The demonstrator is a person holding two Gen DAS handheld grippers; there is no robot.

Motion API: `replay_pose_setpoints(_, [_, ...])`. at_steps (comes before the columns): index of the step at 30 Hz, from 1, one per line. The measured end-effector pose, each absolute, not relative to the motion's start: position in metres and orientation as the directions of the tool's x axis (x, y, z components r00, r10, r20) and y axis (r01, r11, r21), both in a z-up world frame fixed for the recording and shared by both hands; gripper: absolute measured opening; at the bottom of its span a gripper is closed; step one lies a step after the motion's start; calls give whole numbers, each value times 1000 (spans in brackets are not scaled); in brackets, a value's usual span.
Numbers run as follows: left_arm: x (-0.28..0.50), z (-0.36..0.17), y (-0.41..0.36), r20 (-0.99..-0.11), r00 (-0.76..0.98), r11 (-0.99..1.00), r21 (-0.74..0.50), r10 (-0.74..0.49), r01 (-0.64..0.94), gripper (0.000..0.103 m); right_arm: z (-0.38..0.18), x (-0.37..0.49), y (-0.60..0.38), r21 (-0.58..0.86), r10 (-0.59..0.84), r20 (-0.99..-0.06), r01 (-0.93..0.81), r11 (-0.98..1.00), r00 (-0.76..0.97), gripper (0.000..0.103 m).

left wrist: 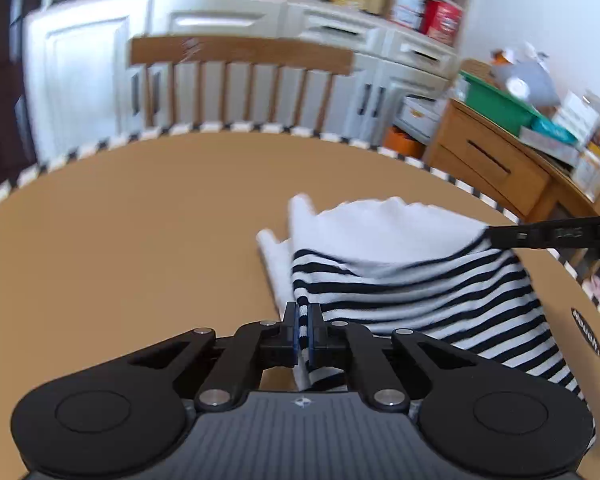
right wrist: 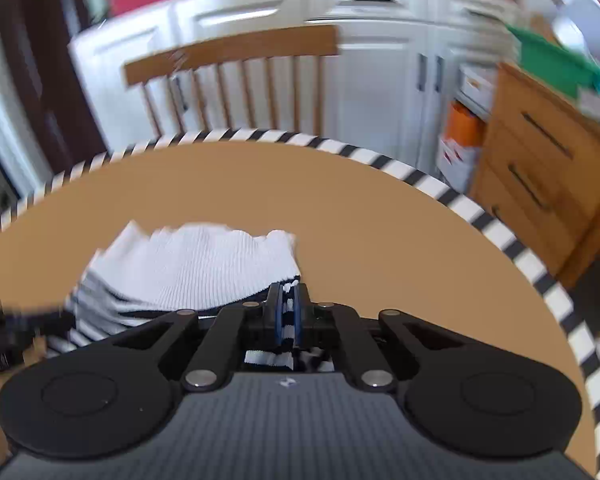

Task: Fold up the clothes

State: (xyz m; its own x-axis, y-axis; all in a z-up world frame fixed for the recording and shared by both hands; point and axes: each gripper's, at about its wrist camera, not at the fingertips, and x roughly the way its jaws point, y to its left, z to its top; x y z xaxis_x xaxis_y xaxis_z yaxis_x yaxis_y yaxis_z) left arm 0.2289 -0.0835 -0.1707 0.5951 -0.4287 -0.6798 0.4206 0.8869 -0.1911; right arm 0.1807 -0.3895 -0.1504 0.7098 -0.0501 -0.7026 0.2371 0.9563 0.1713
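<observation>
A white garment with navy stripes hangs lifted above the tan round table, its white ribbed part on top. My left gripper is shut on the garment's near left edge. In the left wrist view the right gripper comes in from the right, pinching the far right corner. In the right wrist view my right gripper is shut on striped cloth, and the garment stretches away to the left toward the blurred left gripper.
The table has a black-and-white striped rim. A wooden chair stands behind it, before white cabinets. A wooden drawer unit with a green bin stands to the right.
</observation>
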Motion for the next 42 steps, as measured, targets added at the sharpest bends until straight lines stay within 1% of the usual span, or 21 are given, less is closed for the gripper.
replay_pose_setpoints(3, [233,-171,-73,-685,575,890,-282,-448,357,8,-149,189,-395,189,-37,-702,236,953,711,9])
replay_pose_setpoints(4, [234,-169,-69,-684,568,887,-313,-458,338,14,-149,191,-397,195,-33,-701,236,952,712,11])
replay_pose_setpoints(5, [234,-163,-63,-674,569,881,-329,-471,339,22,-148,194,-399,201,-28,-701,236,951,713,16])
replay_pose_setpoints(7, [238,-150,-54,-643,586,869,-343,-494,356,26,-147,199,-403,213,-20,-700,235,948,714,33])
replay_pose_setpoints(8, [243,-142,-52,-622,599,863,-341,-504,372,32,-147,202,-405,219,-15,-700,235,947,714,40])
replay_pose_setpoints(10, [253,-128,-48,-580,624,852,-336,-524,403,41,-146,207,-409,231,-7,-699,234,944,715,40])
replay_pose_setpoints(14, [300,-144,-96,-684,530,851,-276,-501,447,41,-154,226,-413,244,9,-720,241,939,694,38])
replay_pose_setpoints(17, [310,-154,-109,-698,533,854,-228,-479,468,41,-168,241,-407,208,-2,-752,240,948,659,38])
replay_pose_setpoints(18, [314,-158,-114,-702,534,854,-212,-471,475,41,-171,244,-405,207,3,-759,237,949,651,33])
replay_pose_setpoints(19, [317,-161,-118,-707,535,854,-195,-463,482,37,-174,247,-403,206,8,-766,234,950,643,31])
replay_pose_setpoints(20, [320,-165,-122,-710,536,854,-179,-456,489,22,-176,249,-401,201,5,-768,234,951,640,21])
replay_pose_setpoints(21, [318,-164,-125,-700,552,853,-164,-454,495,15,-176,249,-399,189,-10,-762,238,953,647,10])
replay_pose_setpoints(22, [317,-164,-127,-689,567,853,-149,-452,500,8,-175,250,-397,180,-22,-755,240,954,655,9])
replay_pose_setpoints(24, [308,-163,-129,-654,608,852,-110,-450,513,7,-171,249,-396,173,-37,-736,241,955,676,6])
replay_pose_setpoints(29, [289,-161,-117,-558,720,899,-123,-414,421,7,-163,247,-402,152,-89,-690,264,953,718,5])
replay_pose_setpoints(33, [304,-177,-123,-635,661,909,-184,-400,374,8,-182,255,-415,155,-116,-734,332,931,669,5])
replay_pose_setpoints(35, [307,-175,-116,-638,653,908,-211,-408,361,11,-184,252,-416,150,-127,-729,337,929,673,5])
replay_pose_setpoints(37, [314,-170,-105,-650,625,901,-278,-433,334,25,-177,244,-419,169,-124,-722,347,922,681,10])
replay_pose_setpoints(40, [310,-153,-68,-628,608,874,-372,-485,312,39,-155,207,-418,224,-69,-680,297,928,730,23])
replay_pose_setpoints(41, [297,-148,-60,-632,604,875,-359,-485,326,39,-151,192,-414,218,-52,-672,264,940,738,34])
replay_pose_setpoints(42, [285,-143,-53,-636,601,875,-345,-484,339,39,-146,176,-409,210,-35,-664,231,950,747,38])
